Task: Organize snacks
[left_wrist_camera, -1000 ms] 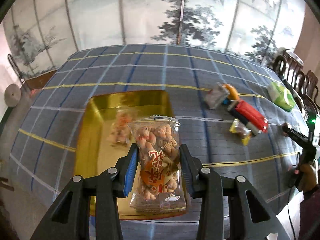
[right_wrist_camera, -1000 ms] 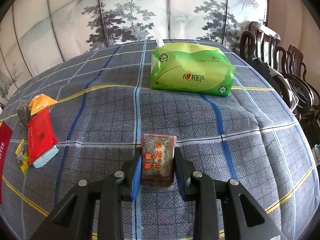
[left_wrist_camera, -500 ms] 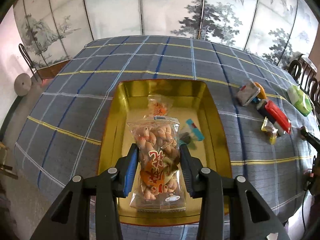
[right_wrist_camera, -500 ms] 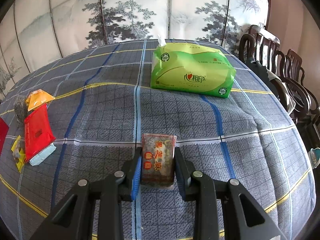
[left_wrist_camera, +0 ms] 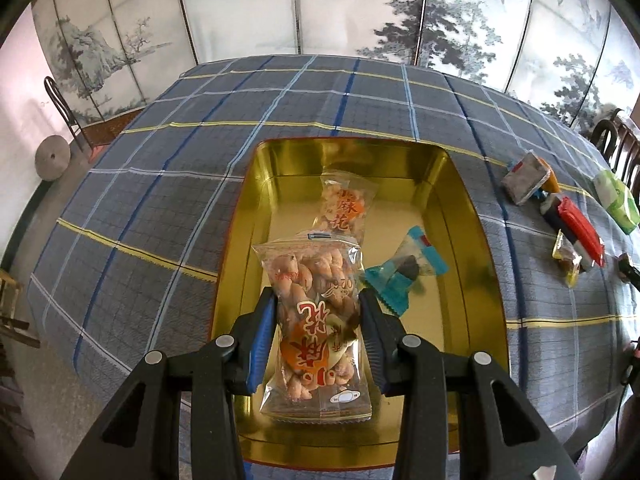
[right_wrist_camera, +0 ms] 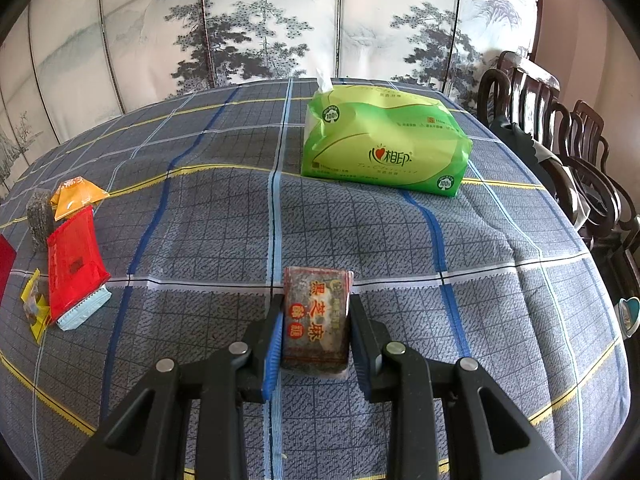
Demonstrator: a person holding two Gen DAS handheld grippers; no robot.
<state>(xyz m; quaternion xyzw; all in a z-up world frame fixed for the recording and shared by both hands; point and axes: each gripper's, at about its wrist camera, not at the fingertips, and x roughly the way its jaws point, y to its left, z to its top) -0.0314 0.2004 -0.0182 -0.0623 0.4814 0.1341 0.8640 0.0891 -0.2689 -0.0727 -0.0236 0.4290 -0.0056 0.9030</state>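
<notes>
Now the twisted-dough snack bag swings in over the gold tray!

Left gripper (left_wrist_camera: 318,330), clenched on the twisted-dough snack bag (left_wrist_camera: 314,314), has carried it across and lower, so the gold tray (left_wrist_camera: 476,236) sits squarely beneath, where a matching bag (left_wrist_camera: 346,210) and a blue-wrapped sweet (left_wrist_camera: 404,276) already lie. Drop looks close. Right gripper (right_wrist_camera: 316,330) holds steady over the worktop (right_wrist_camera: 480,280), grasping a black sesame bar (right_wrist_camera: 316,320) that waits its turn.

clear twist-snack bag (left_wrist_camera: 316,320) upright over gold tray (left_wrist_camera: 476,248) | dark sesame bar (right_wrist_camera: 316,316) upright, off cloth
</notes>
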